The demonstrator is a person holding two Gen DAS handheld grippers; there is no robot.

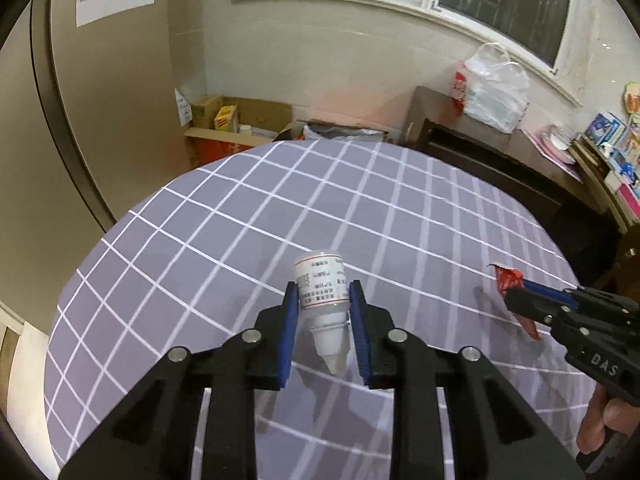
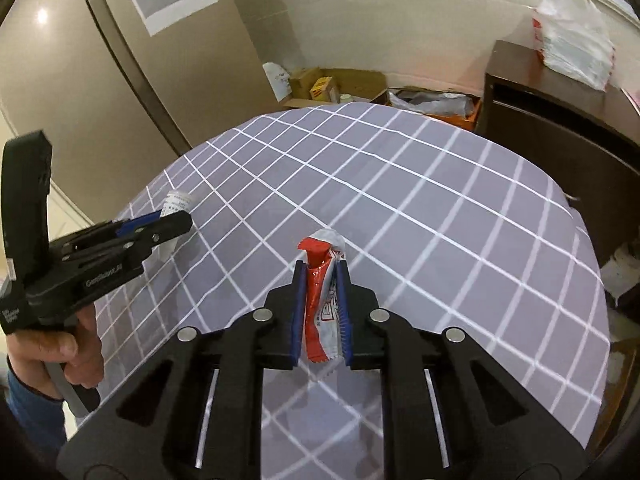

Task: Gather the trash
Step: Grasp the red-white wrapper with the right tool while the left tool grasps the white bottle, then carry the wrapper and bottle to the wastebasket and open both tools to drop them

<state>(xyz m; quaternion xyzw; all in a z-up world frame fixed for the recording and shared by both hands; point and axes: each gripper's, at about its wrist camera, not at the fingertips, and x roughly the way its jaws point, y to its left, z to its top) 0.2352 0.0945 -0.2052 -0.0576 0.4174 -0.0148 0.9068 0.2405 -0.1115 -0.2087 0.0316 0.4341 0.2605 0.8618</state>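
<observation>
Both pieces of trash are picked up: the left hand-held gripper (image 1: 323, 300) clamps a small white bottle (image 1: 322, 292), and the right hand-held gripper (image 2: 321, 276) pinches a red-and-white wrapper (image 2: 322, 304), both above the checked bench (image 2: 400, 184). Next, probably, each needs carrying to a bin; none is clearly visible.

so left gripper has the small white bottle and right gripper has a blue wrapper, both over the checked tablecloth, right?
One thing is wrong: the wrapper in the right gripper is red and white, not blue, as the right wrist view shows. The left gripper does hold the small white bottle over the checked tablecloth.
</observation>
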